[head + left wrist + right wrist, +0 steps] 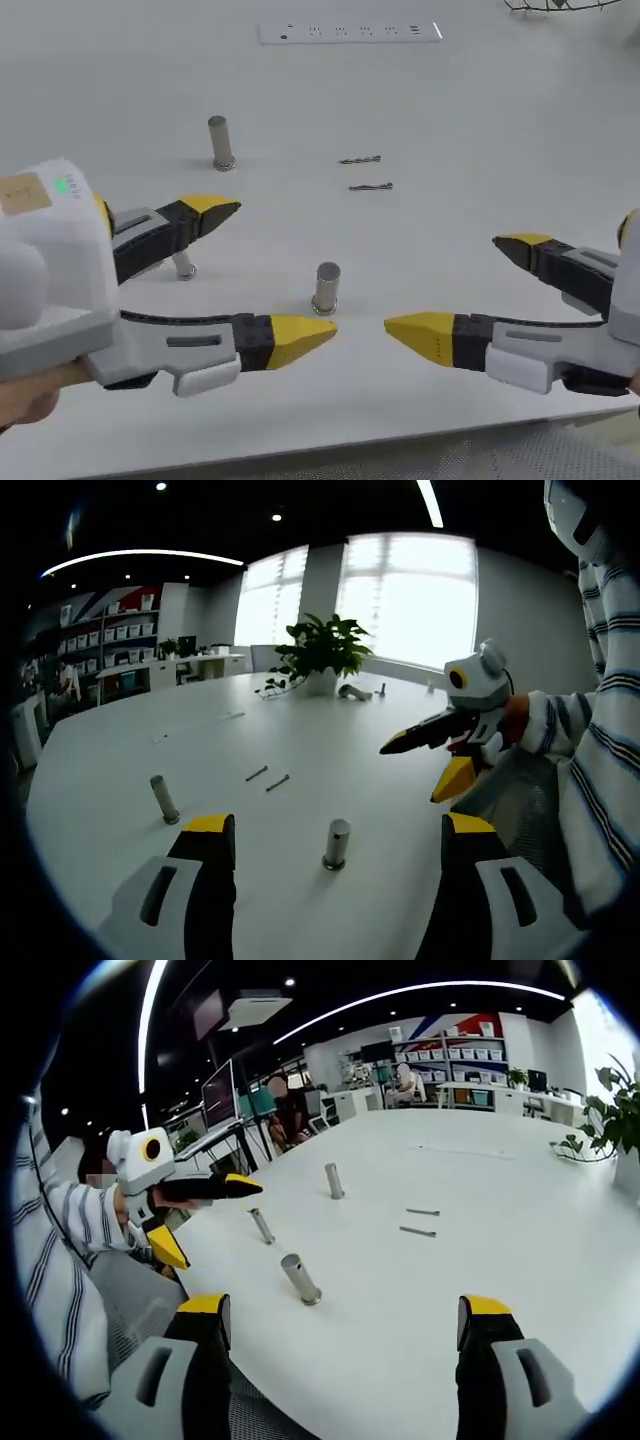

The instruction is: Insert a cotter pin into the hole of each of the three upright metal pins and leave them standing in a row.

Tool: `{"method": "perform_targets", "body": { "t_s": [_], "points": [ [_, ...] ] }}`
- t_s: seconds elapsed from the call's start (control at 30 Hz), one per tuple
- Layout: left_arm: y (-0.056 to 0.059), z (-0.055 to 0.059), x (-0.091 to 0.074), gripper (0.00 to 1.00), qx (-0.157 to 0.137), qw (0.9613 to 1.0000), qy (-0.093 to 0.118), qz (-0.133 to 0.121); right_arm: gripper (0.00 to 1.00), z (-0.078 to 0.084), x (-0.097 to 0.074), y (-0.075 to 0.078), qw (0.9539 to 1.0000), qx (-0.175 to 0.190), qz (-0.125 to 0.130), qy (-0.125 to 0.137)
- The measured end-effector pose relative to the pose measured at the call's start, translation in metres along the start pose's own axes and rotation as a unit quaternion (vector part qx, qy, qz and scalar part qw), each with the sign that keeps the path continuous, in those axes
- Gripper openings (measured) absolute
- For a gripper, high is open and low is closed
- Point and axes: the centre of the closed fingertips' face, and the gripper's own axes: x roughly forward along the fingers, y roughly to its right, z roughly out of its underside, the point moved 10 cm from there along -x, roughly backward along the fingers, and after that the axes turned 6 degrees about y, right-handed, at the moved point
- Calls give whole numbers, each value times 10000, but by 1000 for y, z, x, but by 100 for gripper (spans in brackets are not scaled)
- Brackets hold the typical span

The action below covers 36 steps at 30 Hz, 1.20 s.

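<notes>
Both wide open and holding nothing, the left hand-held gripper (pixel 287 268) and right hand-held gripper (pixel 440 281) hover low over the white tabletop (pixel 480 120), tips facing each other. The nearest metal pin (pixel 327 287) stands upright just off the left jaws' tips, the second metal pin (pixel 183 265) peeks from behind a left jaw, and the far metal pin (pixel 220 142) stands well back. The far cotter pin (pixel 360 160) and near cotter pin (pixel 370 187) lie flat, side by side, beyond the grippers.

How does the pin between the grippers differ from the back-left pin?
The near pin stands between the left gripper and right gripper; the far pin stands beyond them, left of the cotter pins. The near pin looks stouter, the far pin slimmer. Both stand upright with no cotter pin inserted.
</notes>
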Motion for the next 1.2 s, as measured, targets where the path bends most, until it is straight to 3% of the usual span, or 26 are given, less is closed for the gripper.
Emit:
{"method": "perform_targets", "body": {
  "t_s": [0.07,0.13,0.2,0.33,0.6,0.9,1.2],
  "points": [
    [-1,1,-7,87,-15,9999,-32,-100,93,-1,1,0,10000,-21,-19,-16],
    [-3,5,-13,90,-279,9991,-134,-298,93,-2,1,0,10000,-51,-28,-23],
    [-3,7,-21,92,-222,9993,-128,-266,93,-4,2,1,10000,-65,-44,-21],
    [-2,13,-35,99,-279,9983,-269,-436,92,-7,4,3,9999,-115,-64,-30],
    [1,23,-53,99,-523,9947,-448,-768,92,-13,10,3,9995,-269,-138,-87],
    [-4,46,-66,99,-583,9886,-673,-1211,91,-24,15,6,9985,-482,-189,-156],
    [-10,49,-70,99,-720,9858,-612,-1386,88,-36,19,16,9962,-781,-193,-334]
  ]
}}
